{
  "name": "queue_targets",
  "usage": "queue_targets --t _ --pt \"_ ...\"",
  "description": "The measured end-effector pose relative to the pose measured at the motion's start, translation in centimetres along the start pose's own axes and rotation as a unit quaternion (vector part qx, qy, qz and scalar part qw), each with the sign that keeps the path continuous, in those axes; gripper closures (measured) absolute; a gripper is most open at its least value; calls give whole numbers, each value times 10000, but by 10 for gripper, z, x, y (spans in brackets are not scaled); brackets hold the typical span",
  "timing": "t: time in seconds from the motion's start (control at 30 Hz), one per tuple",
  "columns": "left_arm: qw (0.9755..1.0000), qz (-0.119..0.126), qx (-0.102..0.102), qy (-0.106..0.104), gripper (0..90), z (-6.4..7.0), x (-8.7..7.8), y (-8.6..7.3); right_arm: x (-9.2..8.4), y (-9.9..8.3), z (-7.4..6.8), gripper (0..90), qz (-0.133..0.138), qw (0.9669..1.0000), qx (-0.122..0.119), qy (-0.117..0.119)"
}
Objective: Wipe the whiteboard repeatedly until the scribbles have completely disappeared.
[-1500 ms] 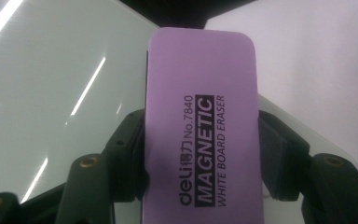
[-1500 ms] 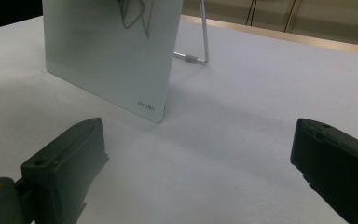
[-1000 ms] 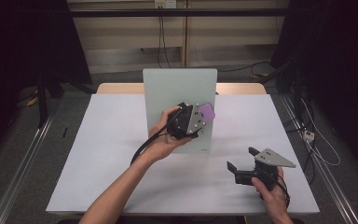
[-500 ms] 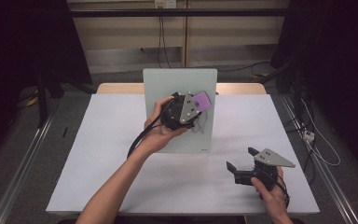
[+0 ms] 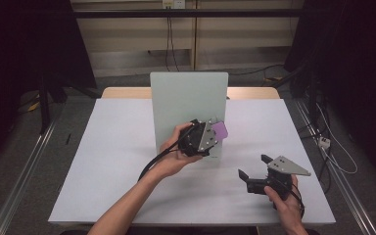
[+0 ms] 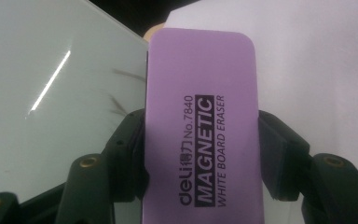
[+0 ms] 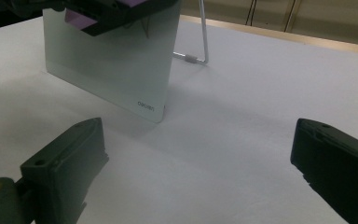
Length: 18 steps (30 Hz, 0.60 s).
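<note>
The left gripper (image 5: 214, 133) has dropped lower and rightward across the upright whiteboard (image 5: 186, 103), its jaws clamped on the purple eraser (image 6: 203, 126) at the board's right edge — the right gripper (image 5: 253, 170) rests on the table (image 5: 112, 147), jaws wide.

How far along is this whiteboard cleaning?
Done: the purple eraser is gripped in the left gripper, at the standing whiteboard. In hand: wiping, apparently. Left: faint dark marks remain on the board. The right gripper rests open on the table.
</note>
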<state>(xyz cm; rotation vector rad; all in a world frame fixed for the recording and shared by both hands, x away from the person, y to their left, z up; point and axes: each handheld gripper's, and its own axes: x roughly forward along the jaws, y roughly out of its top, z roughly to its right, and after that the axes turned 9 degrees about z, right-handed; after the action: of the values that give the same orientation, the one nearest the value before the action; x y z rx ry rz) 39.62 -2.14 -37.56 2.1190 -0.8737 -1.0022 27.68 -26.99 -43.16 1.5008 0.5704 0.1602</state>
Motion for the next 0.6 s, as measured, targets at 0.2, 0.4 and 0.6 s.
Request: queue_targets --t 0.2,0.4,0.6 --pt "9998 69 -127 125 410 -12 -7 4 0 0 0 28 -3 10000 15 2" --pt "9990 94 -212 383 409 -33 -21 10 0 0 0 28 -5 10000 17 5" --pt "9971 203 -308 663 409 -49 -33 13 0 0 0 28 -6 10000 16 5"
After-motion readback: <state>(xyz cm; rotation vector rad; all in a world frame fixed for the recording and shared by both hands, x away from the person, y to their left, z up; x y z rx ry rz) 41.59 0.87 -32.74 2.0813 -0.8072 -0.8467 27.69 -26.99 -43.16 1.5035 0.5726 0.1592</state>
